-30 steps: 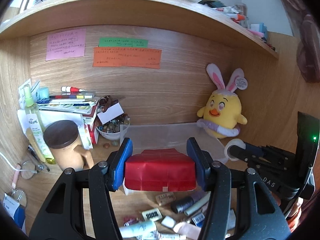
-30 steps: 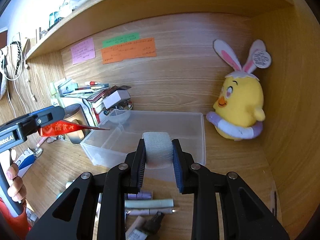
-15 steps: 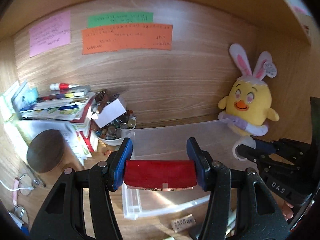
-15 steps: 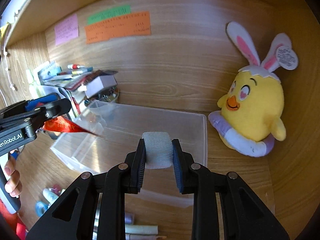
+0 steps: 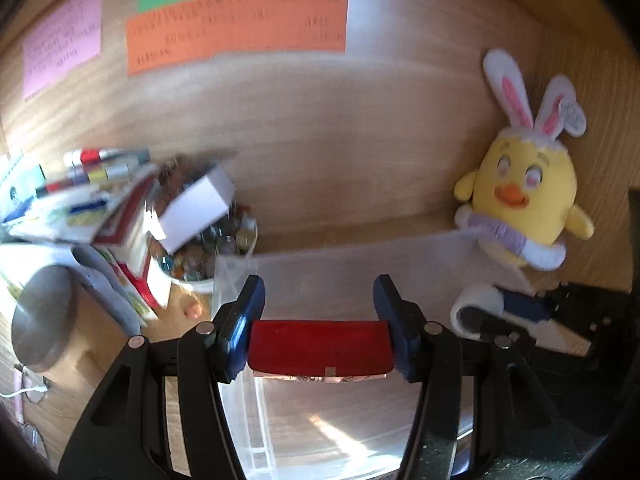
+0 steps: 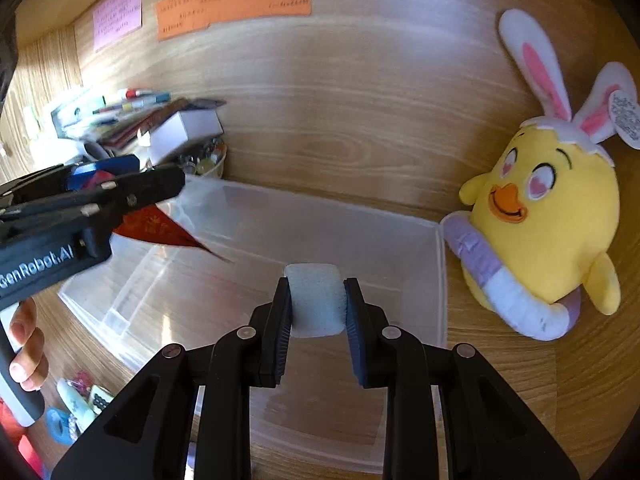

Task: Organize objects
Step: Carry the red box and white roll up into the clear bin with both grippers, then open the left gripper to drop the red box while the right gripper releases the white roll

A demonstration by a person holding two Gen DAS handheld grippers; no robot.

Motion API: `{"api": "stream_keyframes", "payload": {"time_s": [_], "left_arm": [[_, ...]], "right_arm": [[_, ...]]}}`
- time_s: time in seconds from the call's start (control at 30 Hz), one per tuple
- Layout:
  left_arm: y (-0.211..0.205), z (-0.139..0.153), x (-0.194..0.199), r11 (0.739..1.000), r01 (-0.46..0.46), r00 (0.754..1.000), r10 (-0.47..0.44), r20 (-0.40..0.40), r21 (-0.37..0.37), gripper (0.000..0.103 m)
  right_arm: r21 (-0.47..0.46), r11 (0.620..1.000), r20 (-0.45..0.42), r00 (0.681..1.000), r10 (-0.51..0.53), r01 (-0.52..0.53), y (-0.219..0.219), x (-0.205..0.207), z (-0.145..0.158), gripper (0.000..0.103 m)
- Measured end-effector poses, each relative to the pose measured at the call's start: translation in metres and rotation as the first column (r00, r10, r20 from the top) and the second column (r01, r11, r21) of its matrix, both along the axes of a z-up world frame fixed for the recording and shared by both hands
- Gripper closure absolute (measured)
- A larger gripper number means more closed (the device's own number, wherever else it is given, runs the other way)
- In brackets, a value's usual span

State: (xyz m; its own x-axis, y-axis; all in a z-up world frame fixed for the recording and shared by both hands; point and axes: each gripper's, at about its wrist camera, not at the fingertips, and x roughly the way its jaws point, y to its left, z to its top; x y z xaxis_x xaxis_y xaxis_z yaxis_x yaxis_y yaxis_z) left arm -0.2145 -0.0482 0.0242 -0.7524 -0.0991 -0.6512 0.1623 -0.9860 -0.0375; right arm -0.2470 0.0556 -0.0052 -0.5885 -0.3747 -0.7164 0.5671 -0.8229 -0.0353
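**Inspector A:** What did the left gripper (image 5: pixel 319 312) have at inspection?

**Inspector B:** It was clamped on a red packet (image 5: pixel 319 347), the blue pads pressing both ends. The packet hung above the near end of the clear plastic bin (image 6: pixel 440 280). In the right wrist view it showed as a red corner (image 6: pixel 160 229) over the bin's left side.

**Inspector A:** And the right gripper (image 6: pixel 316 300)?

**Inspector B:** Closed on a white roll (image 6: pixel 316 300), held above the bin's middle. The roll looked like gauze or foam; I could not tell which.

**Inspector A:** Surroundings?

**Inspector B:** A yellow chick plush (image 6: pixel 548 216) with rabbit ears sat just beside the bin's right end. A bowl of small items (image 5: pixel 208 248) and stacked books (image 5: pixel 80 204) stood to the left, blurred. Coloured notes (image 6: pixel 236 0) were fixed on the wooden back panel. Fingers (image 6: pixel 26 352) of a hand gripped the left tool's handle.
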Motion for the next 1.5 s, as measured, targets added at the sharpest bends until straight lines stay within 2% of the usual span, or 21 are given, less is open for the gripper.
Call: {"api": "stream_keyframes", "payload": {"time_s": [0.4, 0.67, 0.83, 0.97, 1.03, 1.3, 1.5], "left_arm": [[0.011, -0.024, 0.007, 0.998, 0.062, 0.992, -0.062, 0.110, -0.002, 0.046], [0.015, -0.014, 0.027, 0.997, 0.065, 0.995, -0.062, 0.079, -0.034, 0.026], [0.018, -0.002, 0.043, 0.996, 0.066, 0.997, -0.064, 0.039, -0.061, 0.016], [0.017, 0.006, 0.057, 0.996, 0.063, 0.998, -0.062, 0.013, -0.066, 0.010], [0.016, 0.010, 0.066, 0.996, 0.064, 0.998, -0.065, 0.000, -0.059, 0.007], [0.011, 0.019, 0.104, 0.997, 0.061, 0.997, -0.063, -0.044, -0.049, 0.005], [0.007, 0.013, 0.131, 0.998, 0.069, 0.997, -0.069, -0.037, -0.009, 0.004]], "right_arm": [[0.062, 0.998, 0.047, 0.999, 0.022, -0.025, -0.010, -0.004, -0.018, 0.080], [0.091, 0.995, 0.042, 0.999, 0.030, -0.034, -0.014, 0.000, -0.020, 0.080], [0.089, 0.996, 0.006, 1.000, 0.031, -0.031, -0.008, 0.009, -0.013, 0.062], [0.095, 0.995, -0.026, 0.999, 0.031, -0.028, -0.003, 0.019, -0.006, 0.058], [0.086, 0.996, -0.038, 0.999, 0.032, -0.029, -0.001, 0.025, -0.002, 0.053], [0.011, 1.000, -0.090, 0.996, 0.028, -0.027, 0.022, 0.062, 0.019, 0.032], [-0.005, 1.000, -0.117, 0.993, 0.026, -0.027, 0.036, 0.098, 0.017, 0.025]]}}
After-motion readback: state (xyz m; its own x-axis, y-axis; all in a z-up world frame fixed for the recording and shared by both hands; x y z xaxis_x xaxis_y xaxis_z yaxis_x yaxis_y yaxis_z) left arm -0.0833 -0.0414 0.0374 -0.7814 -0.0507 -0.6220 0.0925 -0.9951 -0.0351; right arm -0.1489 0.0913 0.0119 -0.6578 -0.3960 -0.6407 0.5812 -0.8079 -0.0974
